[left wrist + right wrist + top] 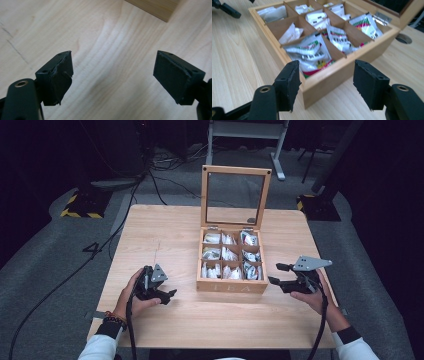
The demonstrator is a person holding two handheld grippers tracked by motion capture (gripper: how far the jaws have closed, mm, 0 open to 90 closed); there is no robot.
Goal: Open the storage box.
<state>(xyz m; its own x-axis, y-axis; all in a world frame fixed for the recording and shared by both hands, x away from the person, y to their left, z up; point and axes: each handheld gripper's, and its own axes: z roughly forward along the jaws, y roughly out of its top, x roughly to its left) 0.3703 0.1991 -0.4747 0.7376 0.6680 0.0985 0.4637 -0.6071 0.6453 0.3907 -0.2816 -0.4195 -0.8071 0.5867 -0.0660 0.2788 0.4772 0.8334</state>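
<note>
Two grippers: both sit low over the worktop (165,227), one on each side of the box (231,285).
Box: pale wood, near the middle of the worktop, glass lid (235,195) standing upright at the back.
Contents: nine compartments, each holding sachets (310,53), white or with red and green print.
Left gripper (167,295): held in the person's left hand, left of the box and apart from it; in the left gripper view its fingers (61,77) stand wide open over bare wood with nothing between them, the box corner (156,8) just ahead.
Right gripper (275,281): held in the right hand, just beside the box's front right corner; in the right gripper view its fingers (287,85) are wide apart and hold nothing, framing the near wall and the printed sachet behind it.
Step in hand: I'd say the approach, with the lid already up and no sachet taken yet.
Next move: probably the right gripper lifts over the wall, tips down into the near compartment and closes on a sachet's upper edge.
Care needed: the sachets look thin and crowded, so a narrow pinch on one alone.
</note>
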